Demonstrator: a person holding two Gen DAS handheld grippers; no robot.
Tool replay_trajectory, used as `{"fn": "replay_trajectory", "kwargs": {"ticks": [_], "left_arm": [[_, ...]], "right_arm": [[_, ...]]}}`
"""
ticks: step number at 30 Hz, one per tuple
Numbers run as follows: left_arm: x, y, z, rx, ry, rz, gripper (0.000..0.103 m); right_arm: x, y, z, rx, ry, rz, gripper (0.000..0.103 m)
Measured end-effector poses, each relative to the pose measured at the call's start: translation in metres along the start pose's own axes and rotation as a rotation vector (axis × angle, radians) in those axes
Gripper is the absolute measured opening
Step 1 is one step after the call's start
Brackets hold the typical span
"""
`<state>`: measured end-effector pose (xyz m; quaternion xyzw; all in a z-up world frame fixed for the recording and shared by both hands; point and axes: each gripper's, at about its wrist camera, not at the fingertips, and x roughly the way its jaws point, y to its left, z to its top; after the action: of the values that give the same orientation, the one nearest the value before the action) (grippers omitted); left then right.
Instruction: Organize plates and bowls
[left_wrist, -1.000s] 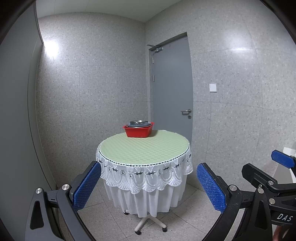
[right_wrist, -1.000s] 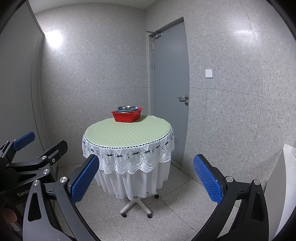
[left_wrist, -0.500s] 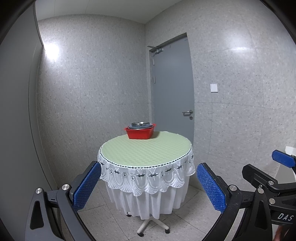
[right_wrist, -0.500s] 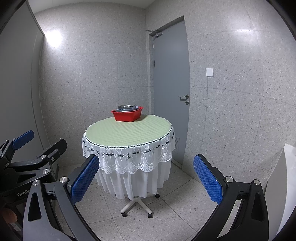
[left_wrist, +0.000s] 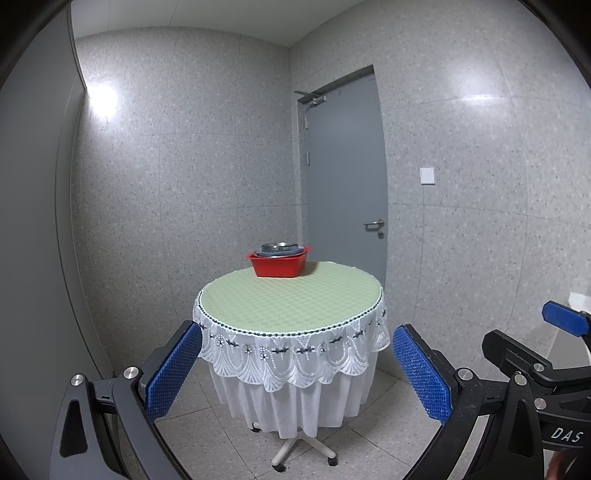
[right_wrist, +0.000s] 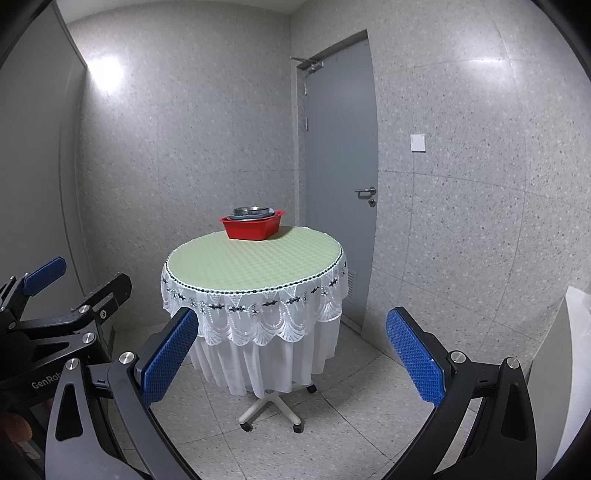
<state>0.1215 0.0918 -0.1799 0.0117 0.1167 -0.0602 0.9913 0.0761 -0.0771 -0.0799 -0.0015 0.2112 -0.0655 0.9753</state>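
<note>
A red basin (left_wrist: 277, 263) stands at the far edge of a round table (left_wrist: 291, 295) with a green top and white lace cloth. Metal plates or bowls (left_wrist: 279, 248) are stacked inside it; only their rims show. It also shows in the right wrist view (right_wrist: 252, 226), with the stack (right_wrist: 254, 212) above its rim. My left gripper (left_wrist: 295, 369) is open and empty, well short of the table. My right gripper (right_wrist: 291, 354) is open and empty, also well short of the table.
The table stands on a wheeled pedestal base (right_wrist: 271, 408) on a tiled floor. A grey door (left_wrist: 343, 177) is behind it to the right. Speckled walls close in on three sides. A white object (right_wrist: 569, 354) stands at the right edge.
Both views have tilted or risen slightly, so the table sits a little lower in frame. Both grippers stay open and empty.
</note>
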Motion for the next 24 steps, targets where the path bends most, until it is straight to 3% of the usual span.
{"fn": "replay_trajectory", "kwargs": {"ticks": [24], "left_arm": [[-0.022, 0.017, 0.049, 0.023, 0.029, -0.04, 0.102]], "right_arm": [[-0.018, 0.014, 0.035, 0.027, 0.048, -0.045, 0.103]]}}
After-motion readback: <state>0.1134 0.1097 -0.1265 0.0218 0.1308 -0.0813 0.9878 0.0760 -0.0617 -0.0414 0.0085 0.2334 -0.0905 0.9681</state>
